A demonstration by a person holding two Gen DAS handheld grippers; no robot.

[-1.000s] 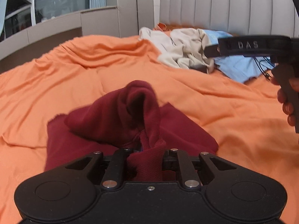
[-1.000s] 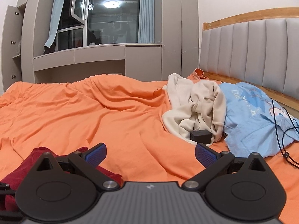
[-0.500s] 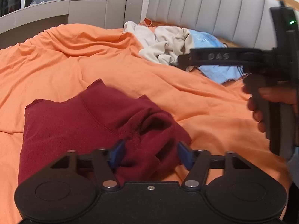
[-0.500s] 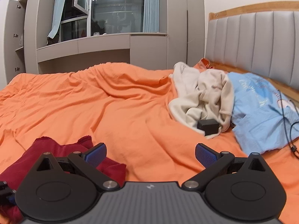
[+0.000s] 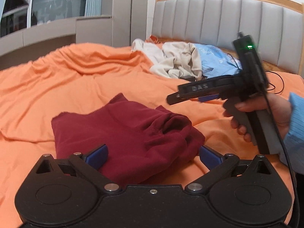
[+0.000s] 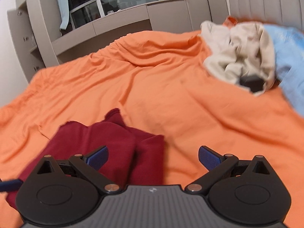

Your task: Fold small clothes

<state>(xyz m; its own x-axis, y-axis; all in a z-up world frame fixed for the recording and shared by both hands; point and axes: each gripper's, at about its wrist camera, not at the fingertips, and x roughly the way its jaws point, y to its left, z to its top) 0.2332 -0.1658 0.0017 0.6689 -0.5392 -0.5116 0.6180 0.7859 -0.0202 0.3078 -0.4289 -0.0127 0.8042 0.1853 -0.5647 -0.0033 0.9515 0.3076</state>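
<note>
Broad bare orange bedspread [image 5: 62, 87] fills the left. The dark red garment [image 5: 121, 133] lies bunched on it in the near middle, its far edge ragged. The left gripper [image 5: 153, 154] has just been opening; its jaws flank the cloth's near edge, pads clear. To the right, the right gripper [image 6: 153, 156] hangs spread, empty. Beige clothes [image 5: 174, 60] crowd the headboard [image 5: 218, 19].

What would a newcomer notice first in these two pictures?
A dark red garment lies crumpled on the orange bedspread, right in front of the open left gripper. The right gripper, also open, hangs over its edge. Near the headboard lies a heap of beige clothes.
</note>
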